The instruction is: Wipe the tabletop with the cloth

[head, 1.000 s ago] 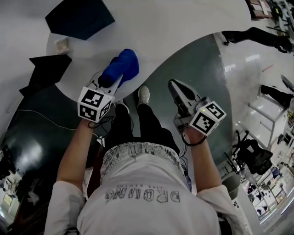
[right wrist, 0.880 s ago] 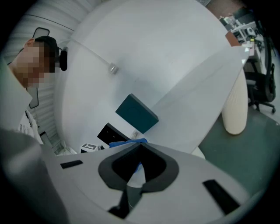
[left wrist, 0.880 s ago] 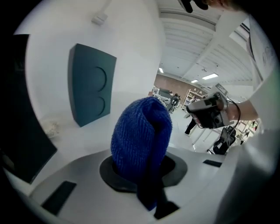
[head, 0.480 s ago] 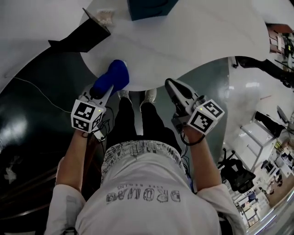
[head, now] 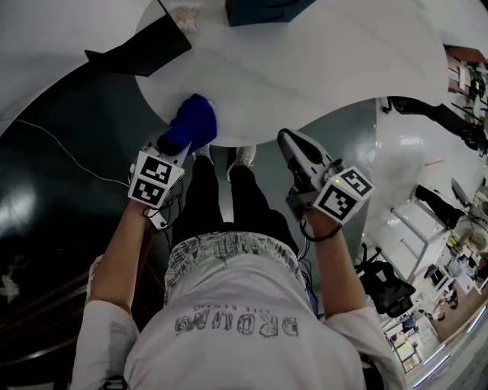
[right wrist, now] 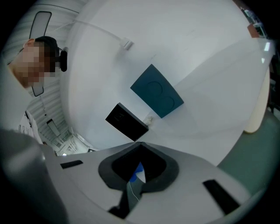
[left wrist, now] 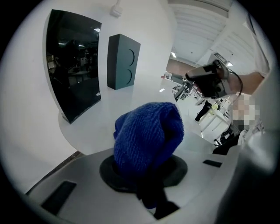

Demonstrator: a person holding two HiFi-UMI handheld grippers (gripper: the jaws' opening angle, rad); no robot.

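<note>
A blue cloth [head: 195, 122] rests on the near edge of the white round tabletop [head: 305, 68]. My left gripper [head: 183, 139] is shut on the cloth, which bunches over the jaws and hides their tips. In the left gripper view the cloth [left wrist: 148, 133] fills the middle, with the left gripper [left wrist: 146, 175] clamped on its lower end. My right gripper [head: 293, 148] hangs off the table's near edge above the grey floor, jaws pressed together with nothing held. From its own camera the right gripper [right wrist: 138, 151] points at the tabletop [right wrist: 197, 65].
A teal box [head: 259, 9] stands at the table's far side, with a black flat object [head: 141, 49] and a small white item [head: 185, 15] to its left. The person's legs and shoes [head: 245, 156] stand by the table's edge. Office furniture lies to the right.
The left gripper has dragged the cloth from further in on the table to its near edge. The right gripper has stayed about where it was, still shut.
</note>
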